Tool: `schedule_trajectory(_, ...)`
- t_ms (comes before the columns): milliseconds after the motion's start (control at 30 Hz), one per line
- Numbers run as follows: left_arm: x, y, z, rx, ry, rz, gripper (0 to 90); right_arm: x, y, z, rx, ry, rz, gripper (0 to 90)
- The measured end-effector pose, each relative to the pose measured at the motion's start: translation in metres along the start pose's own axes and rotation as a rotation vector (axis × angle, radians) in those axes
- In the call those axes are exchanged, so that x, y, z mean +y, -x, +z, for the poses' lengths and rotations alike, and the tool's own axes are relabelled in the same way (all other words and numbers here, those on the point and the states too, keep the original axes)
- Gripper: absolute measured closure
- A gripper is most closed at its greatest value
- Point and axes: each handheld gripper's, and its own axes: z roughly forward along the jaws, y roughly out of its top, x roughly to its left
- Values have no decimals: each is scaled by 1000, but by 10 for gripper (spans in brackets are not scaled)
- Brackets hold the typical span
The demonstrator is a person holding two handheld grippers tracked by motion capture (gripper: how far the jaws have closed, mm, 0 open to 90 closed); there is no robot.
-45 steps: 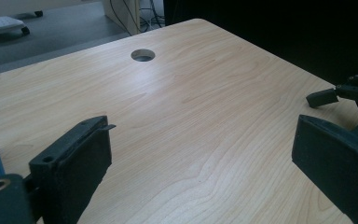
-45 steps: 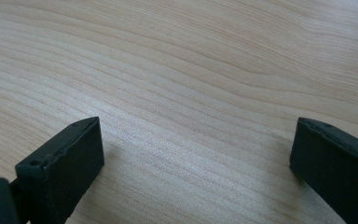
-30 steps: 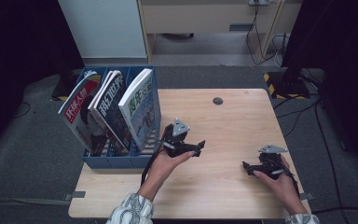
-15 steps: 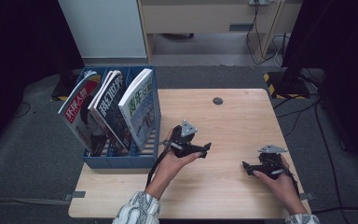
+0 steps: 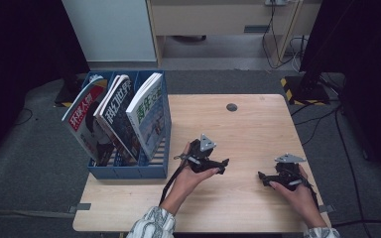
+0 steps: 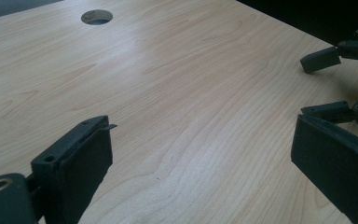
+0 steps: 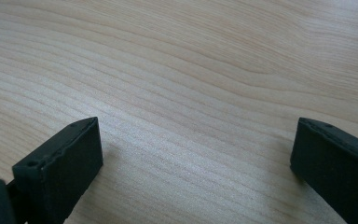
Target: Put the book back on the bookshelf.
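Our left gripper (image 5: 223,165) has drifted right from the magazines (image 5: 124,116); both grippers' jaws gape wide over bare desk (image 5: 248,124), right gripper (image 5: 262,177) alongside.

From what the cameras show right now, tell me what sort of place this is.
Probably an office or lab workroom. A light wooden table with a cable hole stands on grey carpet, a blue file rack holds magazines, and cables run along the floor by a desk behind.
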Motion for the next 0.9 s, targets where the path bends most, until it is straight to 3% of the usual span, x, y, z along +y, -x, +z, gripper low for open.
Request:
schedule_trajectory(500,-15,7,16,-2,-52,5,50,0,0,0,0,0,1,25)
schedule_trajectory(900,-30,4,25,18,-93,3,52,0,0,0,1,-1,-1,25)
